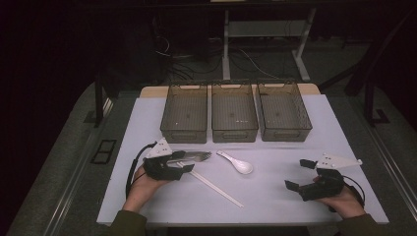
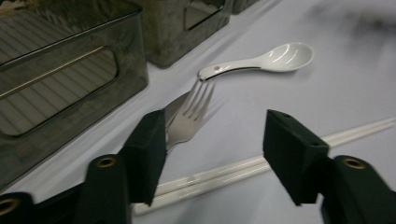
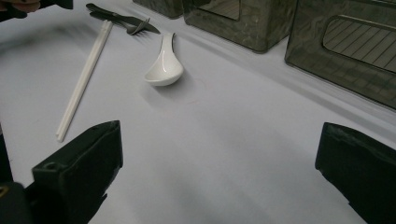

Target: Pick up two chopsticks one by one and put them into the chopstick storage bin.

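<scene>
Steel tines catch the light in the high view: your left gripper (image 1: 189, 166) sits low at the counter's (image 1: 275, 196) seven o'clock, over the silver metal fork (image 1: 196, 157), which lies just beside the pair of white plastic chopsticks (image 1: 216, 187). The white ceramic soup spoon (image 1: 236, 163) rests near centre. Your right gripper (image 1: 298, 174) waits at four o'clock, well apart from the cutlery. At twelve o'clock stand three smoky translucent plastic bins (image 1: 234, 118) side by side, all seemingly empty.

From the left gripper view, the jaws are half spread and released, pressing on nothing. The fork (image 2: 189, 119) lies by the left jaw, the chopsticks (image 2: 224, 175) cross beneath the gap, and the spoon (image 2: 261, 62) lies beyond at one o'clock. I judge you are at the reach-and-pick step; next, centre the jaws over one piece alone, so the chopsticks aren't caught with the fork.

From the right gripper view, the jaws stand wide and unloaded over bare counter, spoon (image 3: 165, 63) at eleven o'clock, bins (image 3: 341, 44) at one.
</scene>
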Motion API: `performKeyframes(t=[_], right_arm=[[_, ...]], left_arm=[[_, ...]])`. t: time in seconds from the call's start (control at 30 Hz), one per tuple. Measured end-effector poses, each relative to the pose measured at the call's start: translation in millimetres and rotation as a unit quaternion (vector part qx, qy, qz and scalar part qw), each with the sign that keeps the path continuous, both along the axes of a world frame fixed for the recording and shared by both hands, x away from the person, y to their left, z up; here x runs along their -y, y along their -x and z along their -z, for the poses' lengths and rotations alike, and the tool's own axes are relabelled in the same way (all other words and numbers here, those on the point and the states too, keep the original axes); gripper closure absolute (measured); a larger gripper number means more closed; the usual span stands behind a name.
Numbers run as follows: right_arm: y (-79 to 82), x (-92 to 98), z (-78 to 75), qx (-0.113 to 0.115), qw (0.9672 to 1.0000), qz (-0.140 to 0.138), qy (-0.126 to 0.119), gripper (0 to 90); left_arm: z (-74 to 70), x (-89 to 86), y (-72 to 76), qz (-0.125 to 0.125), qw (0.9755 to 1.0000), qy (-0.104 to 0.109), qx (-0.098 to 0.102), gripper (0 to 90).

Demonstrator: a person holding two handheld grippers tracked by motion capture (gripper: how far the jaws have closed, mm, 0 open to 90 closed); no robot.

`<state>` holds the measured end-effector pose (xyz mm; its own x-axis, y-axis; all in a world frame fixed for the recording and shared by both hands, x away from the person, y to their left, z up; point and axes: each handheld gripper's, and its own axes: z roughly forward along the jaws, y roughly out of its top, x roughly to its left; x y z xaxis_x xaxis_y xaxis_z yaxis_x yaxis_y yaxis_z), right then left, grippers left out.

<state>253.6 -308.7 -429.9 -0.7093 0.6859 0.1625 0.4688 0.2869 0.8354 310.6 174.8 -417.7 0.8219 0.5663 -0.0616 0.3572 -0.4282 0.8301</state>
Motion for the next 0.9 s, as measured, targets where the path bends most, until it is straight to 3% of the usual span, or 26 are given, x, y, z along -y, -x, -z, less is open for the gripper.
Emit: performKeyframes(t=[0.1, 0.3, 0.4, 0.53, 0.7, 0.9], right_arm=[[-0.1, 0.1, 0.0, 0.0, 1.0, 0.0, -0.001, 0.8], [-0.5, 0.9, -0.1, -0.002, 1.0, 0.003, -0.008, 0.7], [-0.1, 1.3, -0.2, -0.003, 1.0, 0.004, -0.009, 0.8], [0.6, 1.5, -0.1, -0.002, 1.0, 0.004, -0.009, 0.8], [0.7, 1.4, -0.1, -0.002, 1.0, 0.004, -0.008, 0.8], [1.2, 2.1, -0.2, -0.002, 1.0, 0.004, -0.008, 0.8]], left_arm=[[0.1, -2.1, -4.4, -0.004, 1.0, -0.001, 0.003, 48.2], [3.4, -7.7, -19.3, -0.015, 0.9996, -0.024, -0.001, 65.0], [7.5, -13.7, -26.1, -0.03, 0.9988, -0.037, -0.013, 75.6], [12.1, -14.7, -28.8, -0.022, 0.9978, -0.056, -0.028, 85.7], [15.4, -11.9, -29.3, -0.022, 0.9962, -0.076, -0.036, 88.5], [18.3, -13.5, -30.4, -0.031, 0.9951, -0.082, -0.045, 88.6]])
